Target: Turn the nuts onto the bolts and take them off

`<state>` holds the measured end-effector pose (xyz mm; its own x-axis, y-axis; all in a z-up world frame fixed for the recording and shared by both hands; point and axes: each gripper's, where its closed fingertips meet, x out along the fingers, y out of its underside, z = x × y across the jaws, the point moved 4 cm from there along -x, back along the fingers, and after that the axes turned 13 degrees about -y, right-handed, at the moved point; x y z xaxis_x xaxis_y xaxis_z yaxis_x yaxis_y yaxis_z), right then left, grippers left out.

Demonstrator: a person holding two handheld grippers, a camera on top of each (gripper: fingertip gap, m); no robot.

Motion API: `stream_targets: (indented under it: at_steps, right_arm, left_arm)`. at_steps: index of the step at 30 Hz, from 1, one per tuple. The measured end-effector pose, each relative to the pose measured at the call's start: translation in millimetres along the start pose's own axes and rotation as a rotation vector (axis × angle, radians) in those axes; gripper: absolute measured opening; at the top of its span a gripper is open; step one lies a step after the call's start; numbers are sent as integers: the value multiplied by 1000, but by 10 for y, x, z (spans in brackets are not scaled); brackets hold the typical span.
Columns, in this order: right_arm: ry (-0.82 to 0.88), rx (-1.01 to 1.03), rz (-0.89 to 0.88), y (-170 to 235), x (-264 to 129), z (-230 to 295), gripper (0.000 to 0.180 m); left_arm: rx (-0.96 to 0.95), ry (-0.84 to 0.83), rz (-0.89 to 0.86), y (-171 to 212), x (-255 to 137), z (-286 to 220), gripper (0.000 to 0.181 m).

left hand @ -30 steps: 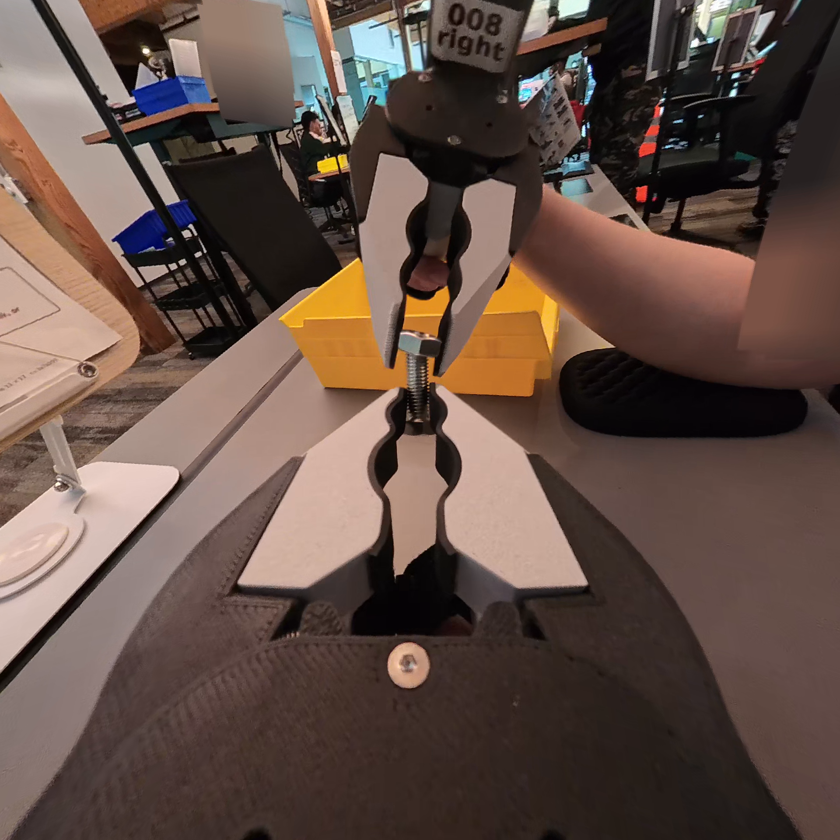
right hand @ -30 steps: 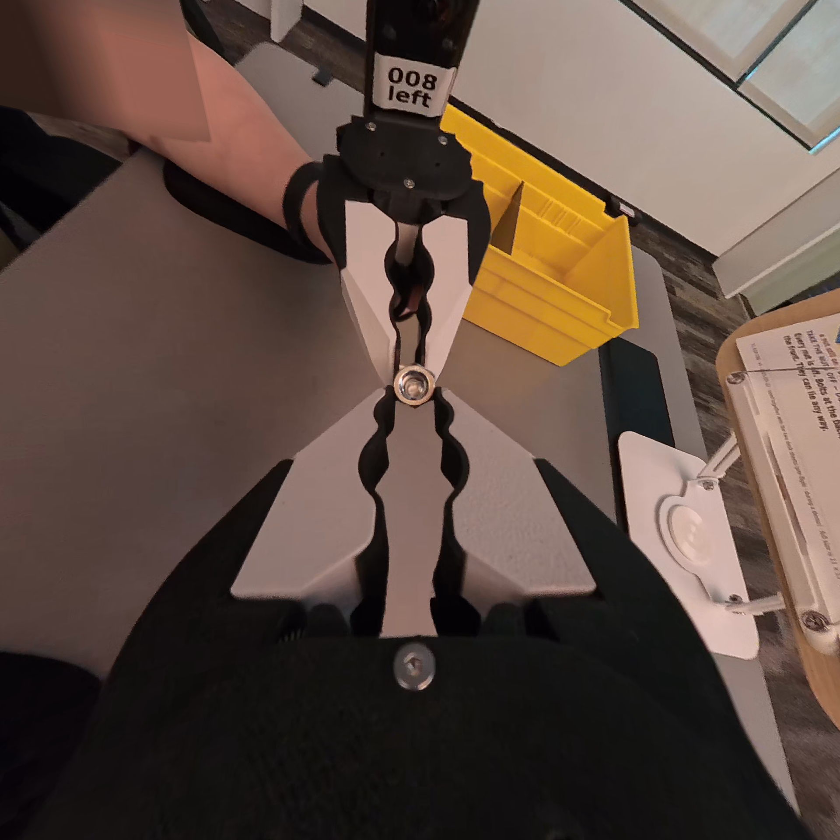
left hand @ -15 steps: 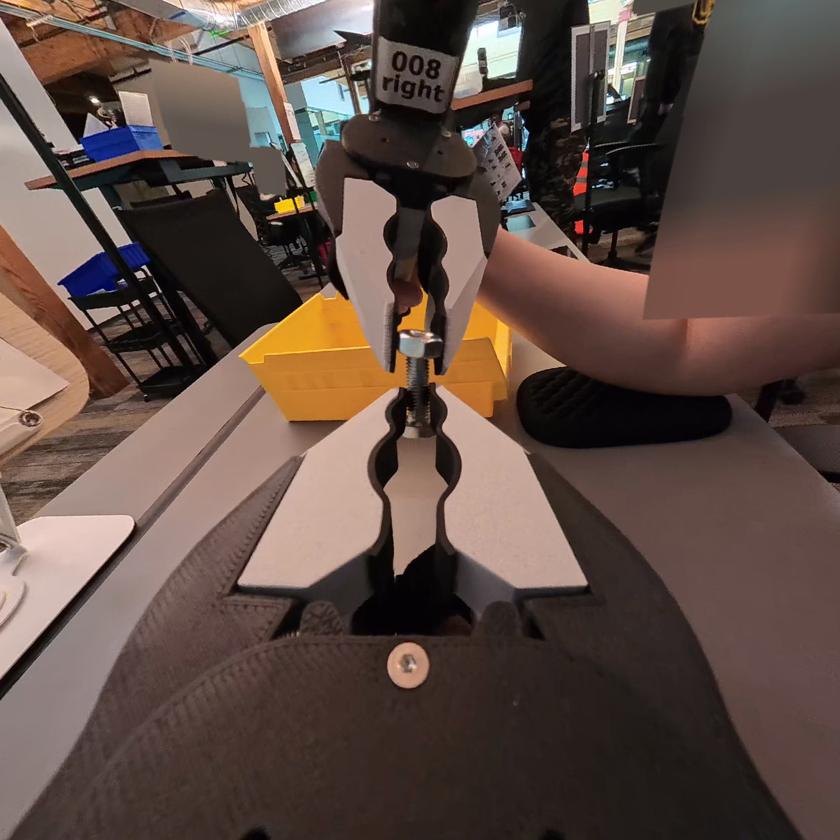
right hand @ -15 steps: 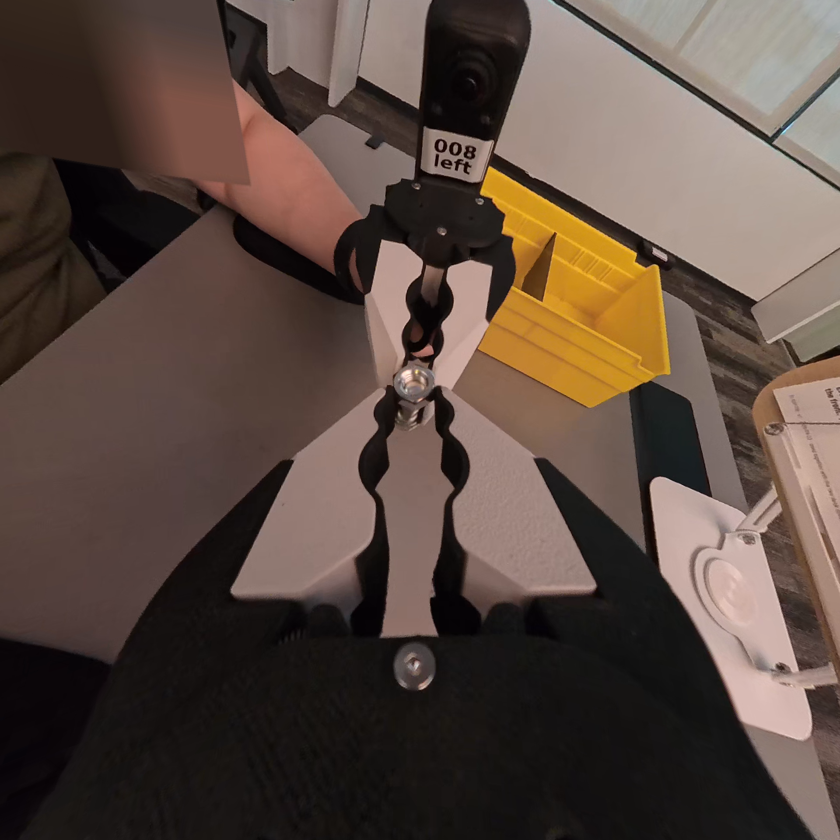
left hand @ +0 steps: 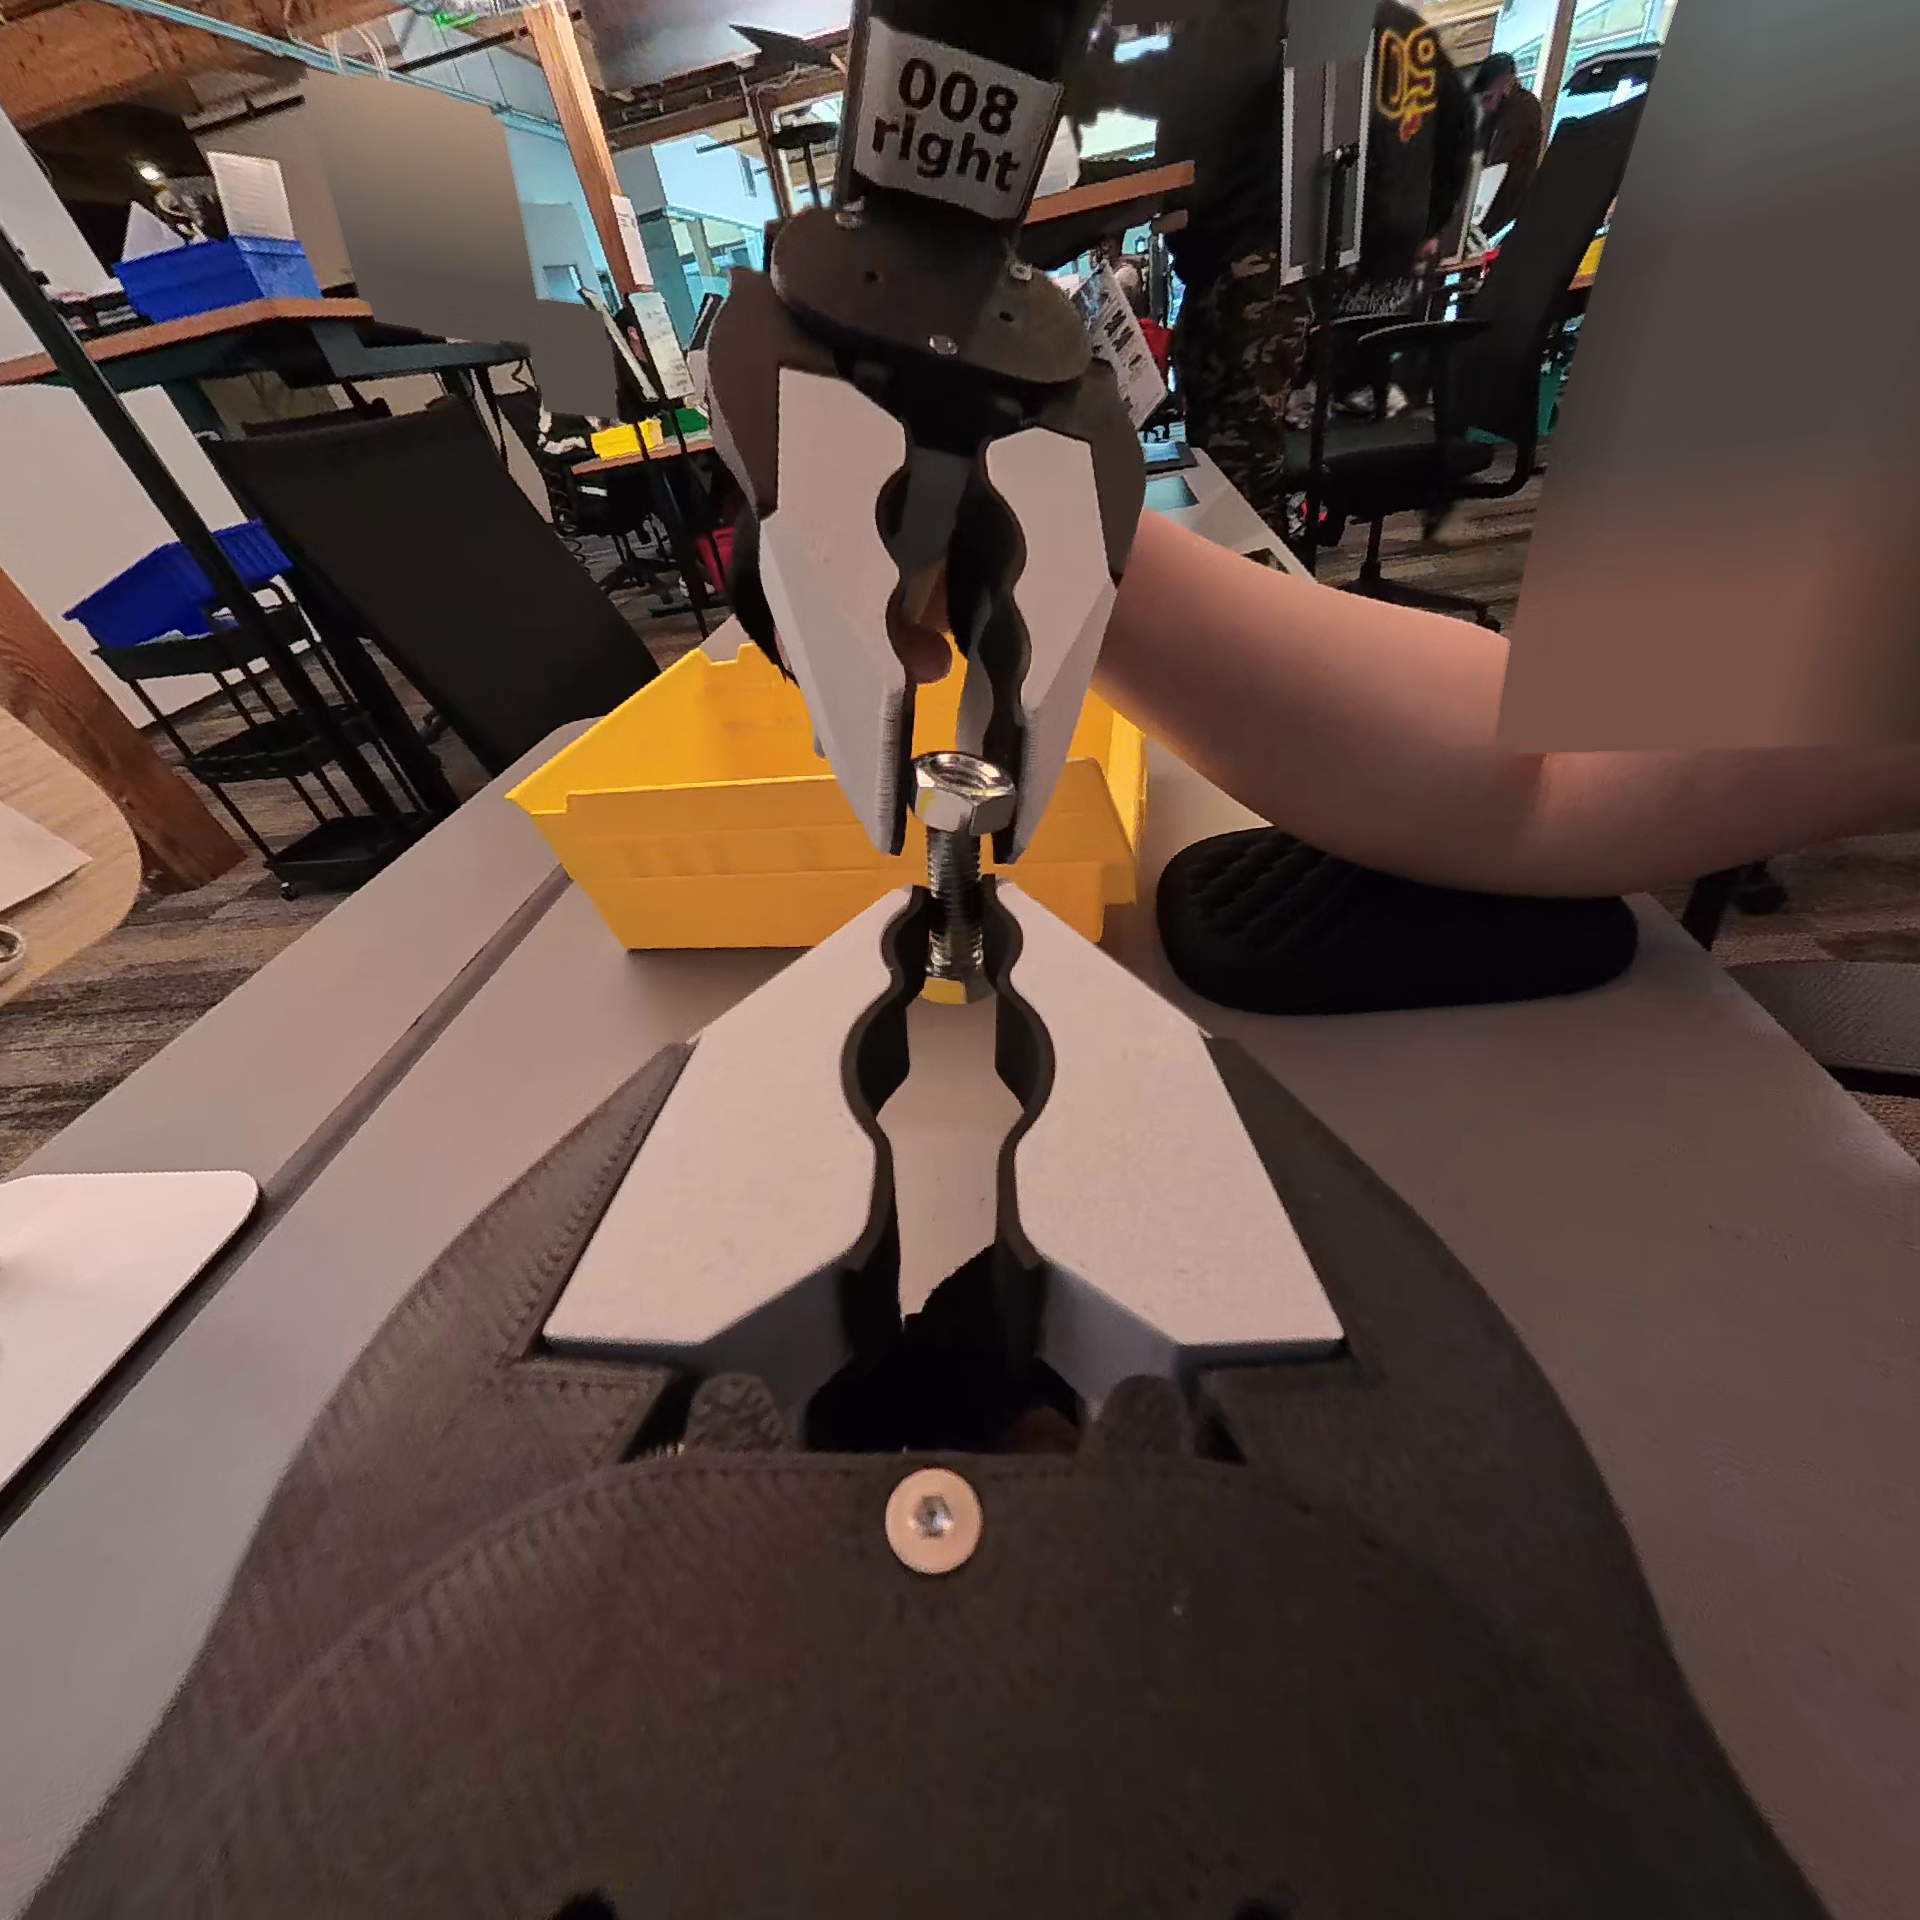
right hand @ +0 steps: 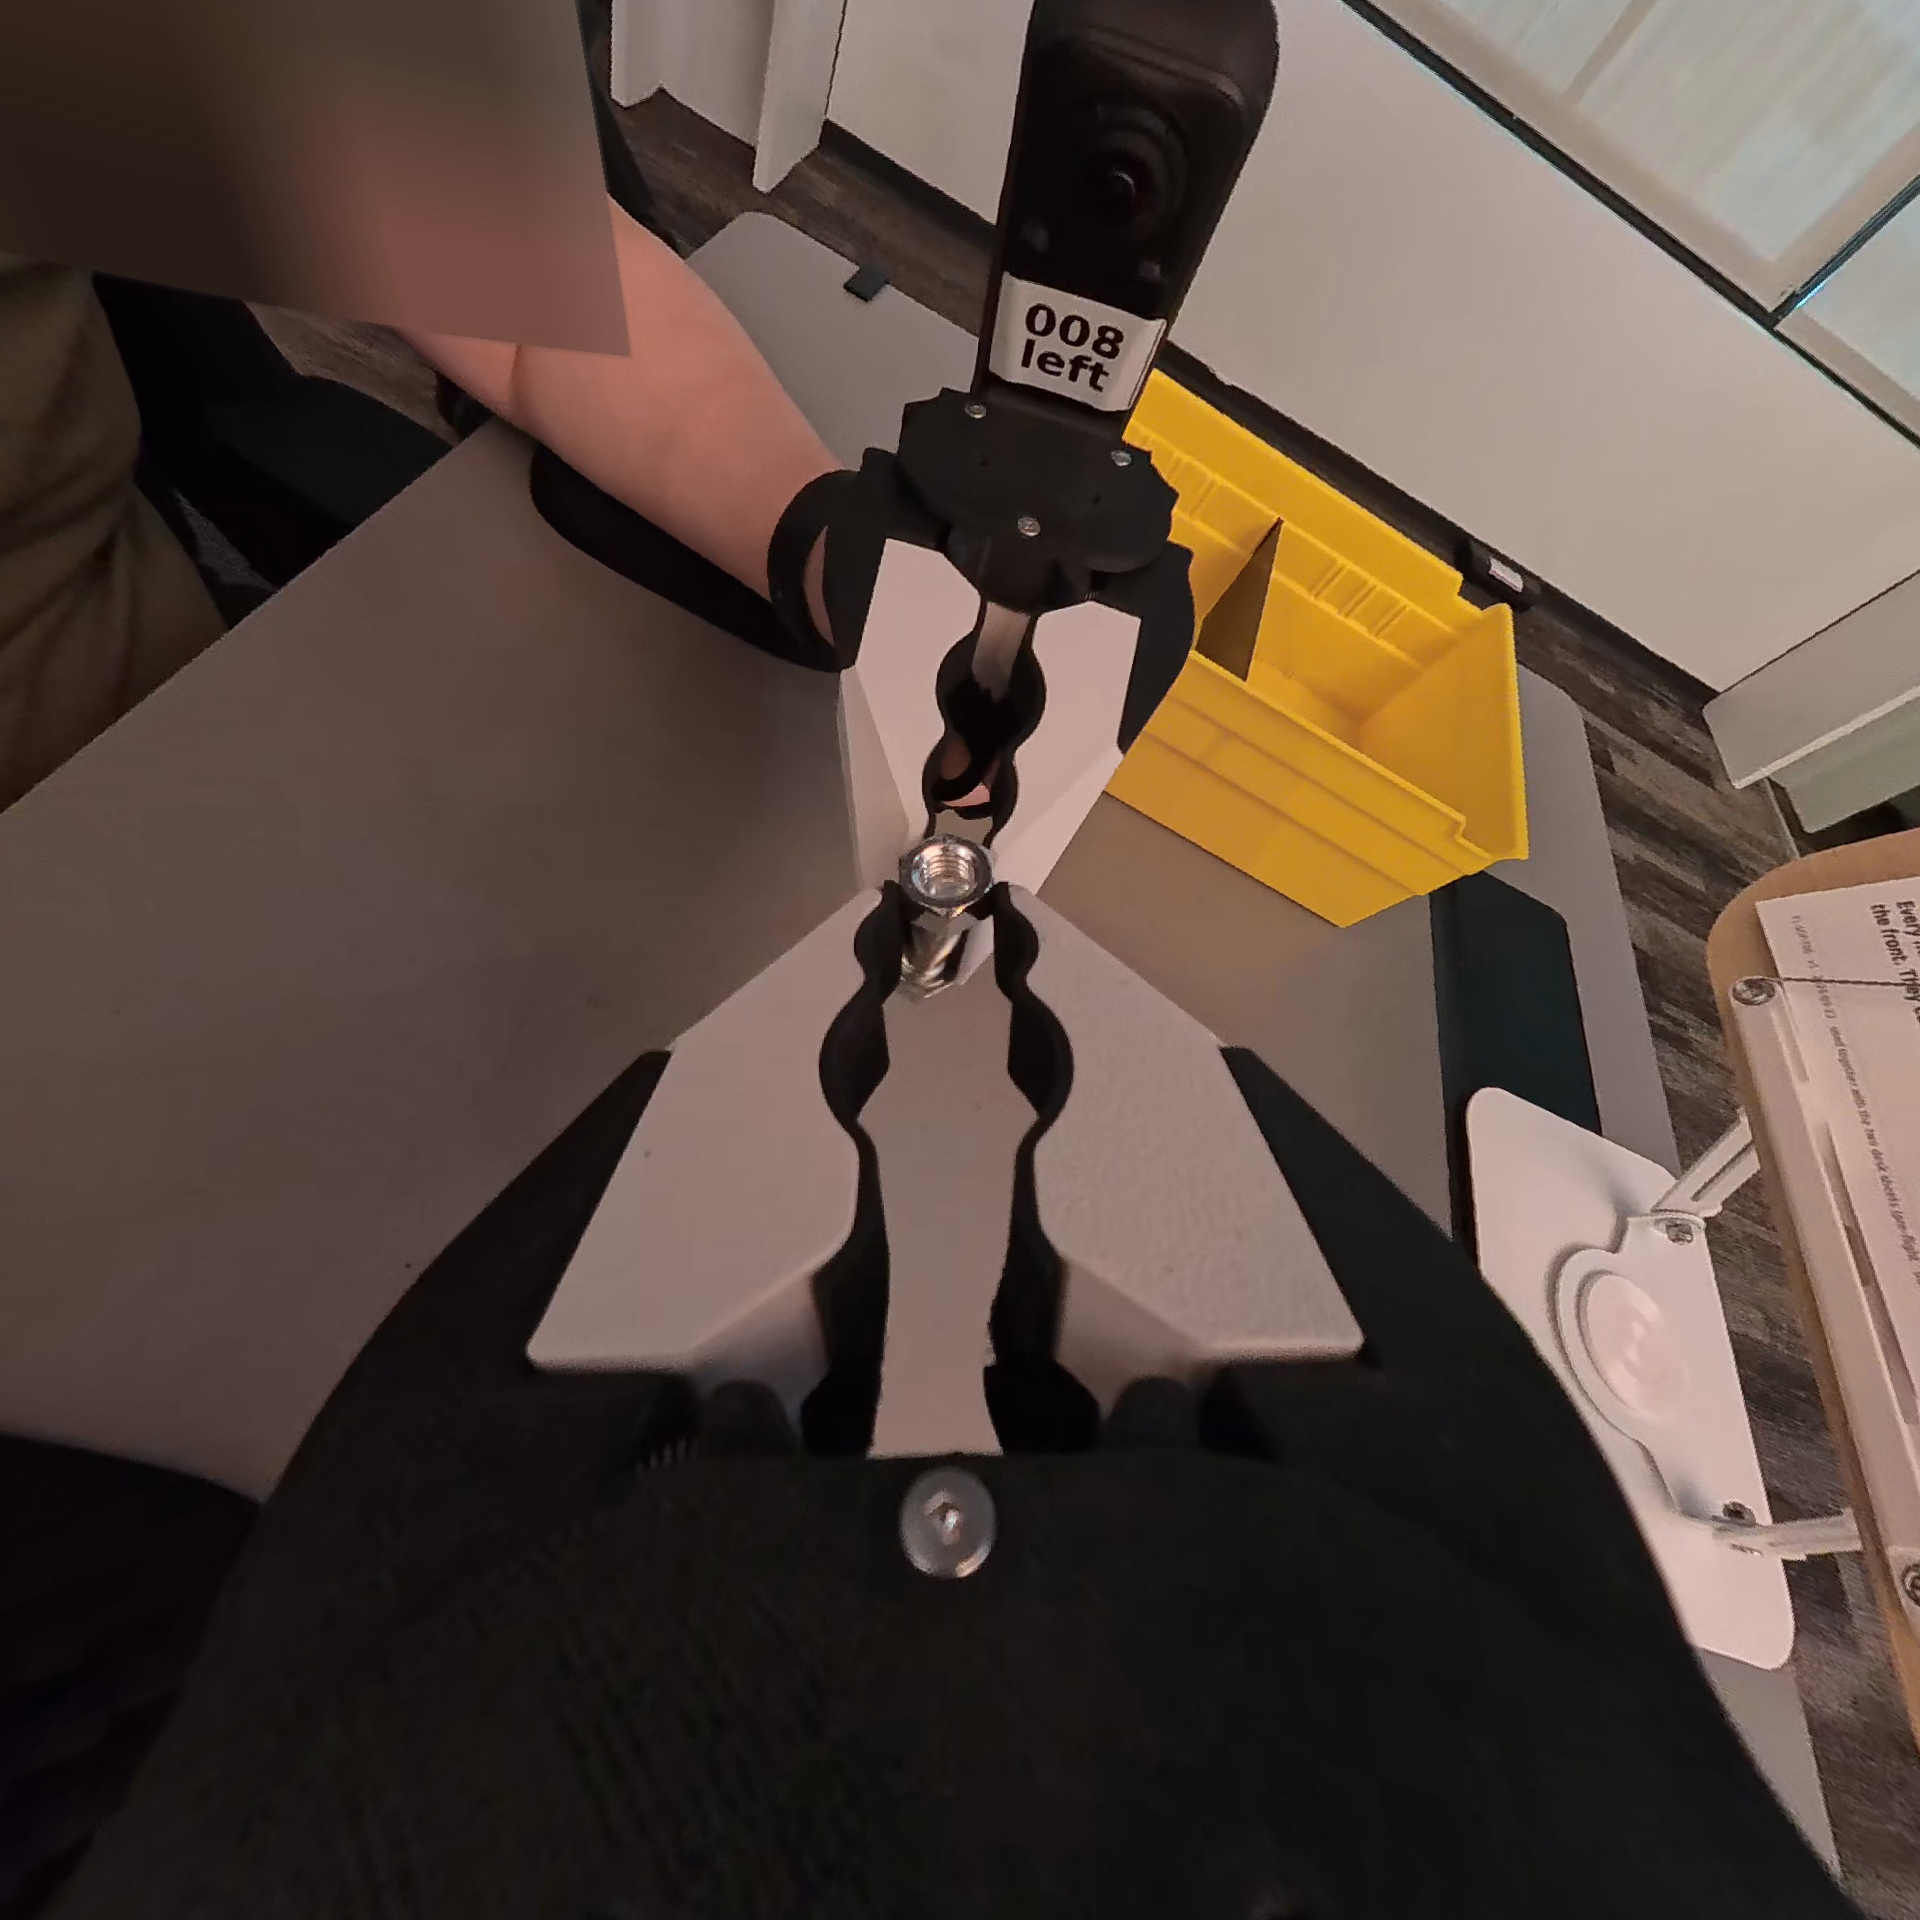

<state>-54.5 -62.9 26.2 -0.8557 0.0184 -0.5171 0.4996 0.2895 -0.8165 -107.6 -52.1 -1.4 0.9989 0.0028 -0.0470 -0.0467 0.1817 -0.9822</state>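
Note:
A silver bolt (left hand: pixel 954 904) stands upright above the grey table (left hand: pixel 1455 1143). My left gripper (left hand: pixel 954 920) is shut on its lower shaft. A silver hex nut (left hand: pixel 962 792) sits on the bolt's top end. My right gripper (left hand: pixel 956 826) comes down from above and is shut on the nut. In the right wrist view the right gripper (right hand: pixel 940 909) holds the nut (right hand: pixel 943 881) at its tips. The bolt (right hand: pixel 928 964) shows below the nut, and the left gripper (right hand: pixel 954 836) reaches in from the far side.
A yellow bin (left hand: pixel 727 831) with a divider (right hand: pixel 1351 727) stands just behind the grippers. A black wrist pad (left hand: pixel 1392 925) lies under the person's forearm. A white stand base (right hand: pixel 1621 1382) and a wooden clipboard with paper (right hand: pixel 1849 1039) are at the table's side. The grippers are tip to tip, or close to it.
Both grippers stay shut on the bolt and nut. The right gripper has tilted back, so the bolt shaft now shows under the nut. The left view has swung a little to the left.

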Motion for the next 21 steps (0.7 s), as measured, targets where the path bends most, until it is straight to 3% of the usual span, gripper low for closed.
stream_targets:
  at_steps: [21]
  right_arm:
    - [-19, 45, -68, -7, -14, -26, 16]
  left_arm:
    - [24, -23, -19, -34, -22, 20, 8]
